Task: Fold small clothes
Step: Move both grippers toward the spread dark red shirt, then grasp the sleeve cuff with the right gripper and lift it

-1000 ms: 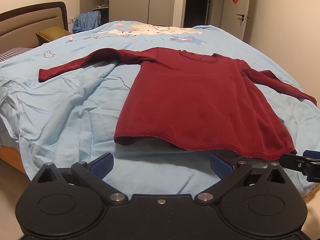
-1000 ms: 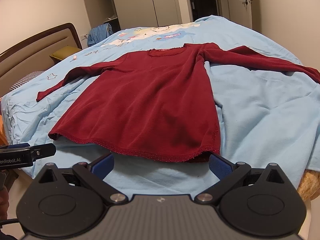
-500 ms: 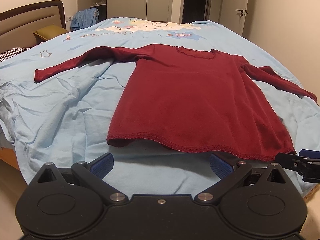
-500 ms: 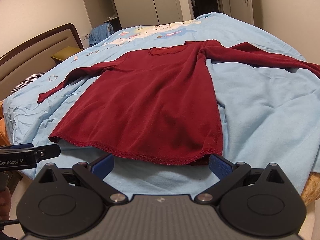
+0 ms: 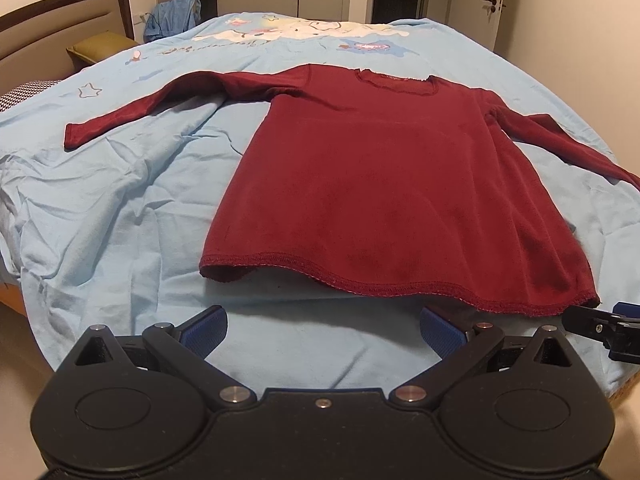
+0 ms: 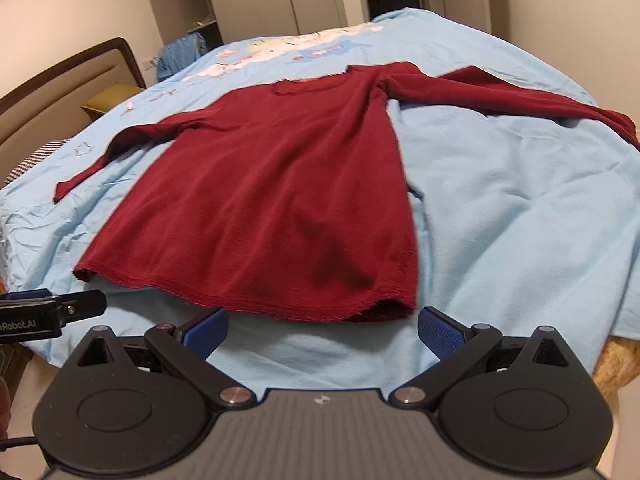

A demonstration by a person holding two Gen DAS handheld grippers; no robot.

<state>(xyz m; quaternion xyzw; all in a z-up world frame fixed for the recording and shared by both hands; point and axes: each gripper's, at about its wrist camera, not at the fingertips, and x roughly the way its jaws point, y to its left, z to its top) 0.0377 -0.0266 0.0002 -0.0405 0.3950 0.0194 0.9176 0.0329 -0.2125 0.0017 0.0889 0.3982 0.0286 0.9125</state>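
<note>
A dark red long-sleeved top (image 5: 392,184) (image 6: 272,208) lies flat on a light blue bedsheet (image 5: 120,208) (image 6: 520,216), both sleeves spread out, hem toward me. My left gripper (image 5: 323,330) stands open just short of the hem, nearer its left corner, with nothing between its blue pads. My right gripper (image 6: 322,330) is open too, just before the hem's right corner, which curls up slightly. Each gripper's tip shows at the edge of the other's view.
The bed's near edge runs just below both grippers. A headboard (image 5: 60,20) and an olive pillow (image 5: 102,46) are at far left, a blue cloth heap (image 5: 172,16) and wardrobes behind, a door (image 5: 484,0) at far right.
Both grippers have moved slightly forward and up, so the top sits lower and larger in each view. Both stay open and the top has not moved.
</note>
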